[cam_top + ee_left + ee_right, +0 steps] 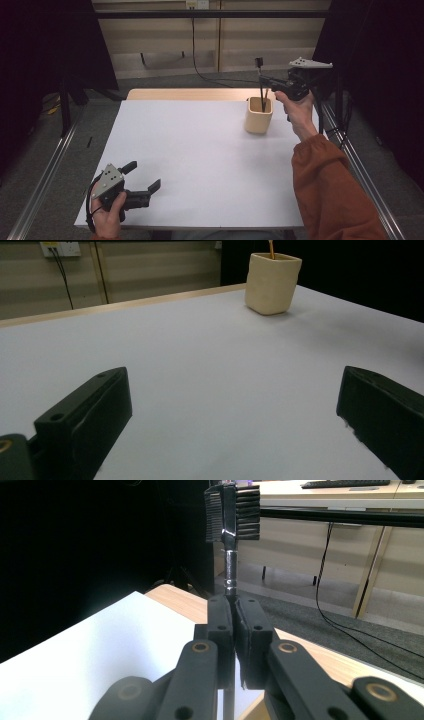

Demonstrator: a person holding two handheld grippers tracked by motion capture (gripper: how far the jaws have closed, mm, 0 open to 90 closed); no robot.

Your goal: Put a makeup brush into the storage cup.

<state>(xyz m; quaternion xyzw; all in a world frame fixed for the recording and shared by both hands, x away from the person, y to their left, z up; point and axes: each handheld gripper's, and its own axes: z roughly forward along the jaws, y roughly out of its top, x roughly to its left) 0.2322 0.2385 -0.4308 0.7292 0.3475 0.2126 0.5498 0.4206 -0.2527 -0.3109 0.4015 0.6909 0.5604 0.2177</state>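
A cream cup (pixel 258 115) stands at the far right of the white table; the left gripper view has it as the cup (pixel 272 282) far ahead. My right gripper (pixel 263 80) hovers just above it, shut on the thin stem of a black brush (pixel 259 62). The brush stands upright, its lower end reaching into the cup's mouth. In the right gripper view the brush's comb-like head (pixel 232 512) rises above my right gripper (pixel 233 602). A thin orange stick (pixel 266 94) leans in the cup. My left gripper (pixel 143 176) lies at the near left, open with nothing between its fingers (pixel 90 410).
The white sheet (pixel 200 160) covers most of a wooden table, whose bare strip (pixel 185 94) shows at the far edge. Metal rails (pixel 45 180) run along both sides. A cable (pixel 200 75) trails on the floor behind.
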